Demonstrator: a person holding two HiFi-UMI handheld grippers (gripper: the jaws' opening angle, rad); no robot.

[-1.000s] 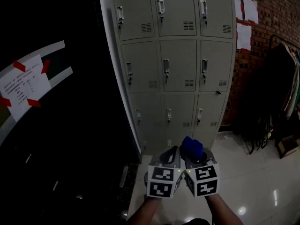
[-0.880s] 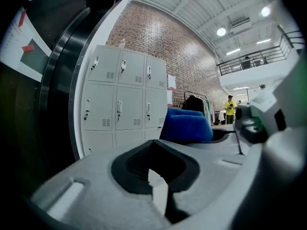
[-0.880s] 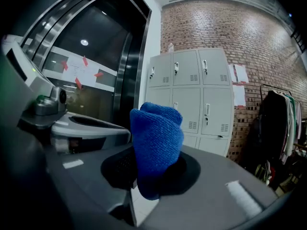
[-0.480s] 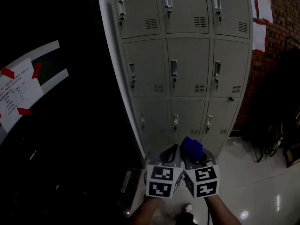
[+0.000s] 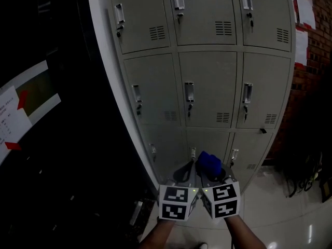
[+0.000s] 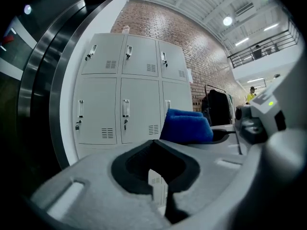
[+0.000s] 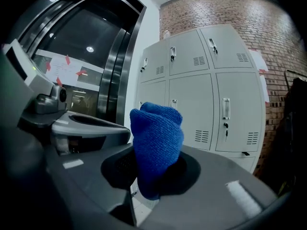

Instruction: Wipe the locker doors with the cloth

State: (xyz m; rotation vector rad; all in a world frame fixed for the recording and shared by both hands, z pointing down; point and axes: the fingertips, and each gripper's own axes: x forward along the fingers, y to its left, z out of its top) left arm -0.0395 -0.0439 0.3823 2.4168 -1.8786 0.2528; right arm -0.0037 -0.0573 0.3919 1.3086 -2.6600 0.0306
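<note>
Short of the grey metal locker doors (image 5: 207, 87), the right tool (image 5: 211, 175) pinches the bunched blue knitted cloth (image 5: 209, 162), the left tool (image 5: 184, 171) is pressed together and empty, and no door looks wiped yet.

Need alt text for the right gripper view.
A bunched blue cloth is clamped in the right tool, aimed at grey lockers standing against a brick wall. The left tool sits close alongside at the left.
</note>
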